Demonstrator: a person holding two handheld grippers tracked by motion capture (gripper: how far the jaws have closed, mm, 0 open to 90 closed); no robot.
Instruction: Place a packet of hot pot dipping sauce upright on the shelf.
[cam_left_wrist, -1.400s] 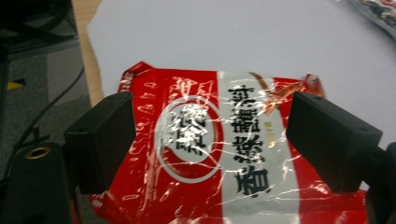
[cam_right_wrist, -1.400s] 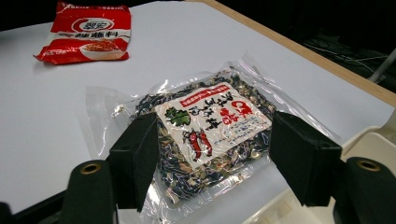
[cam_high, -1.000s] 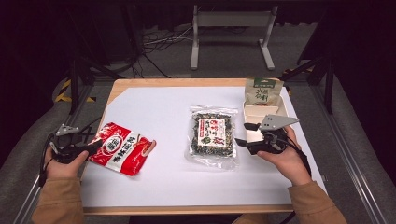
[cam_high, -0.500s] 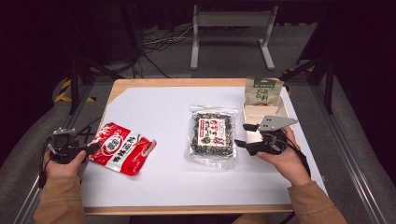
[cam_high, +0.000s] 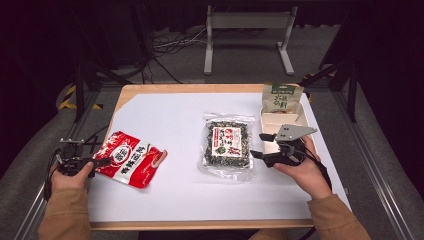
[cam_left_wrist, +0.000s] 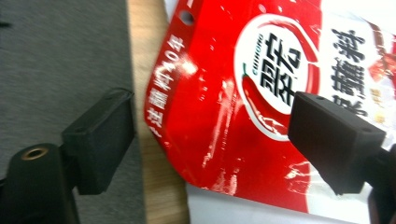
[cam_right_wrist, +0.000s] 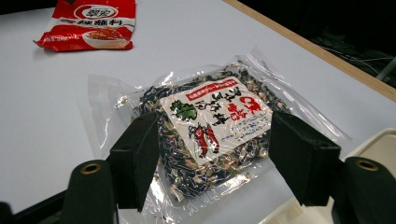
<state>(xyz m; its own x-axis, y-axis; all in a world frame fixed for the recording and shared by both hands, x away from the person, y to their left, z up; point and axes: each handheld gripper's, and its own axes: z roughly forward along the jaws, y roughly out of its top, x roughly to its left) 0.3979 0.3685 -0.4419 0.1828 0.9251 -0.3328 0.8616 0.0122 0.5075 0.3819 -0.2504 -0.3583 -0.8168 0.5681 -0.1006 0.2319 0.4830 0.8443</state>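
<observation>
2 grippers, each with its jaws spread at a snack packet on the white table.

At the table's left edge, the left gripper (cam_high: 102, 161) holds its 2 black jaws wide apart at the near corner of the red packet (cam_high: 129, 158); in the left gripper view 1 jaw sits over the bare wooden rim and grey floor, the other over the red packet's (cam_left_wrist: 243, 102) printed face, and neither presses on it. That packet lies flat, partly over the table's (cam_high: 165, 115) left edge. The right gripper (cam_high: 260, 146) has its jaws spread too, just beside the right edge of the clear packet of dark dried mix (cam_high: 227, 145), which lies flat mid-table. Behind that gripper sit a cream tray (cam_high: 280, 119) and a green-topped pouch (cam_high: 282, 97).
</observation>
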